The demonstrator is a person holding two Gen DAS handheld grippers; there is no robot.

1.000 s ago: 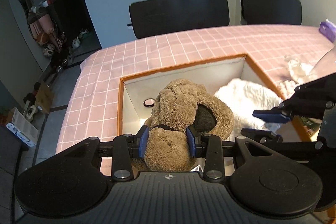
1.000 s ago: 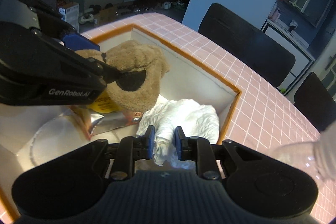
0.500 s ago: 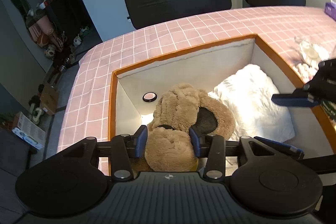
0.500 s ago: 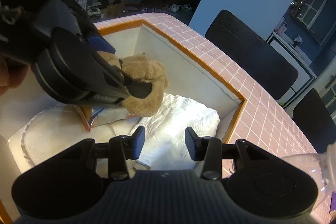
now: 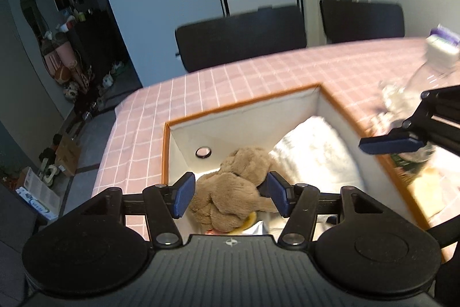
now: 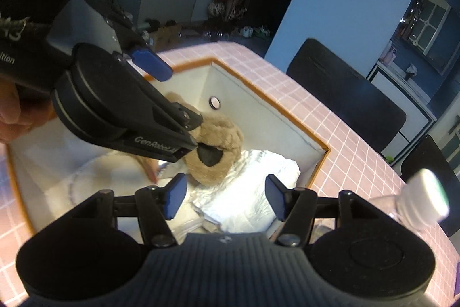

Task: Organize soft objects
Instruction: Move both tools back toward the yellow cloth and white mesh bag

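The brown plush toy [image 5: 238,192] lies in the white orange-rimmed box [image 5: 244,117], touching the folded white cloth [image 5: 319,154] beside it. The left gripper [image 5: 230,194] hangs over the toy, jaws spread wide and empty; the right gripper [image 6: 224,194], equally wide and empty, hovers above the cloth. Lifting carelessly, a pad could snag the plush fur and drag it out, or the right tool could knock the clear bottle [image 6: 417,203] close beside it. A shiny packet [image 5: 256,226] under the toy is mostly hidden; the bottle is blurred.
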